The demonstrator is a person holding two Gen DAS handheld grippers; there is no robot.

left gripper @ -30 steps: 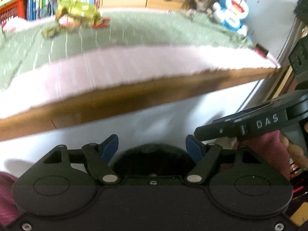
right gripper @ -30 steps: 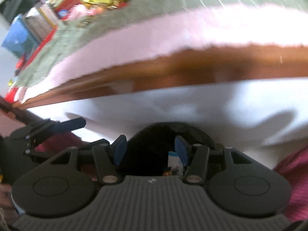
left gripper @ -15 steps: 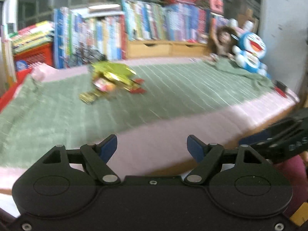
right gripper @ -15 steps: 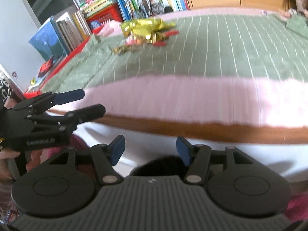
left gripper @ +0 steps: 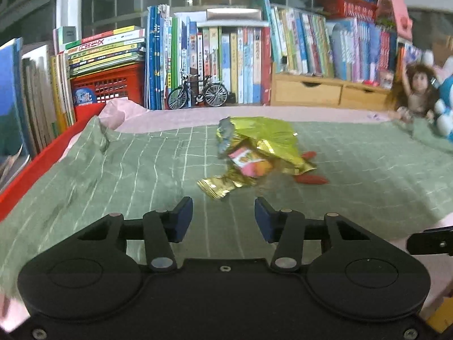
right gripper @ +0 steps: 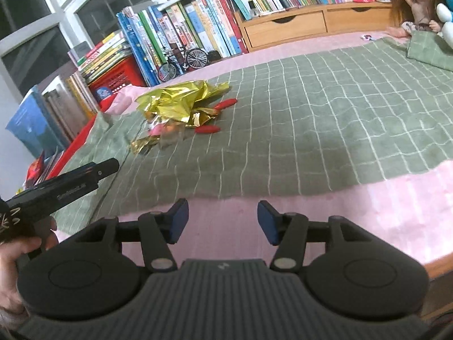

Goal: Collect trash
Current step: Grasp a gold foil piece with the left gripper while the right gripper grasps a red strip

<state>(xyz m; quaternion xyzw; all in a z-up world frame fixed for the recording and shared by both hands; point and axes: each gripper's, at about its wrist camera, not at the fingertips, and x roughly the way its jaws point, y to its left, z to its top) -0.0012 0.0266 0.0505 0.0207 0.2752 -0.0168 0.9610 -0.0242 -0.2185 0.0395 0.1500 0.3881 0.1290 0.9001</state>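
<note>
Item: wrapper pile point(left gripper: 256, 148), gold foil w/ pink packet, on green blanket point(left gripper: 368, 175), mid-bed; reach step.
We approach low, take the loose gold strip point(left gripper: 216, 185) at its near edge first. Left claw point(left gripper: 223, 219): jaws just narrowed, nothing between, strip just ahead. Right claw point(right gripper: 222, 221): jaws eased in too, spread, empty, pile well apart.

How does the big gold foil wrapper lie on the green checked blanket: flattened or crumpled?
Crumpled. The gold foil wrapper stands in creased, puffed folds on the green checked blanket, with smaller wrappers beside it.
</note>
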